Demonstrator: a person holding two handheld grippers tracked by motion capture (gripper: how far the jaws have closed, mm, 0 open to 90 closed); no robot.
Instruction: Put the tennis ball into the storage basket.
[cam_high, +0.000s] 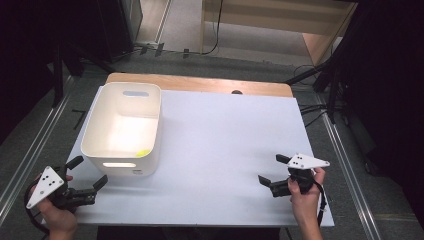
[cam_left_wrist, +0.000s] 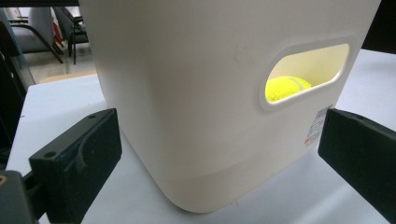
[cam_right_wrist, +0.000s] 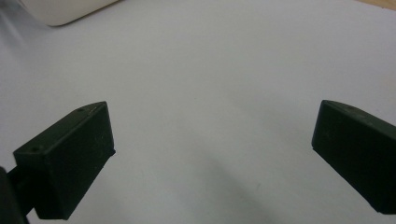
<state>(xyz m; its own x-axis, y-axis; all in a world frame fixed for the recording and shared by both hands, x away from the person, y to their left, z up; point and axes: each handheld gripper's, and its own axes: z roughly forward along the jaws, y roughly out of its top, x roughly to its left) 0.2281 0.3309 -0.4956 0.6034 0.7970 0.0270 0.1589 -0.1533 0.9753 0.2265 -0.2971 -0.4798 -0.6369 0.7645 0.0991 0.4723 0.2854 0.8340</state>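
My left gripper (cam_high: 91, 172) hangs wide apart just beside the near corner of the bin (cam_high: 121, 131), holding nothing; my right gripper (cam_high: 270, 169) is equally wide, well apart over the bare sheet (cam_high: 225, 145). The ball (cam_left_wrist: 286, 87) lies inside the bin, against its near wall (it peeks through the handle slot). I judge the drop is done. Next, I'd either retreat or grip the rim. The bin's sticker (cam_left_wrist: 318, 125) is too small to read.

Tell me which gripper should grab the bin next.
Left. The left gripper sits open right beside the bin, its jaws facing the near wall. The right gripper is far across the table.
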